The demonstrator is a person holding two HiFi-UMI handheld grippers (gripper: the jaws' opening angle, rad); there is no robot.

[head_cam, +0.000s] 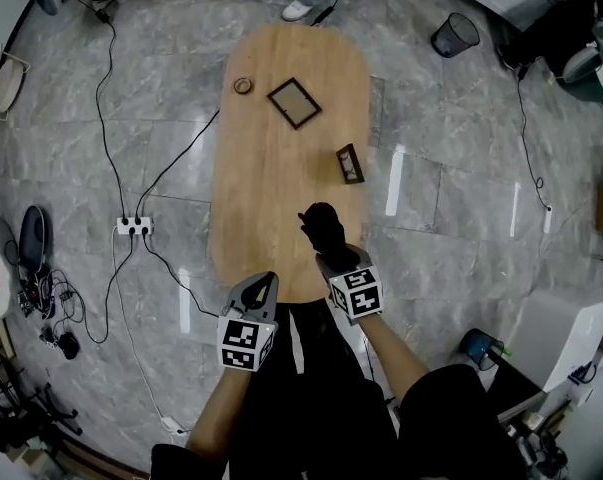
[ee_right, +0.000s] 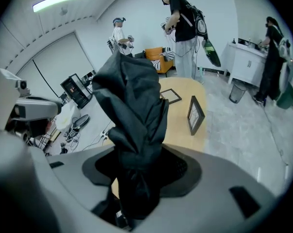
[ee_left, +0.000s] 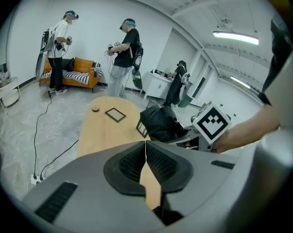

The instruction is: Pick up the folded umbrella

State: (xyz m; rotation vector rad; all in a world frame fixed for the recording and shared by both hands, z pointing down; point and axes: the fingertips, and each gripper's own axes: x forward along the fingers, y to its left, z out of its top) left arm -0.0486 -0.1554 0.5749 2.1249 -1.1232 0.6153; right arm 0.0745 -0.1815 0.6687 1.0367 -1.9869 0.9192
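Room: grey stone-patterned floor [head_cam: 461, 218], seen from the head view, with an oval wooden table [head_cam: 271, 198] at the centre.
Power strip [head_cam: 133, 226]: laid on the floor at nine o'clock from the table, with cables run to it.
Round object [head_cam: 243, 85]: a small ring-like item set at eleven o'clock on the tabletop; its kind cannot be made out.
Left gripper [head_cam: 264, 286] [ee_left: 146, 154]: held at the table's near edge, about six o'clock; its jaws are seen pressed together with nothing between them.
Flat frame [head_cam: 294, 102]: laid on the tabletop at twelve o'clock, just beside the round object.
Folded umbrella [head_cam: 323, 228] [ee_right: 131, 106]: black, bundled, held over the near end of the table at five o'clock, apparently clear of the wood.
Right gripper [head_cam: 336, 260] [ee_right: 136, 169]: clamped on the lower part of the folded umbrella, whose bulk sticks out beyond the jaws.
Small frame [head_cam: 350, 164]: stood at the table's three o'clock edge.
Waste bin [head_cam: 454, 35]: placed on the floor at one o'clock, well apart from the table.
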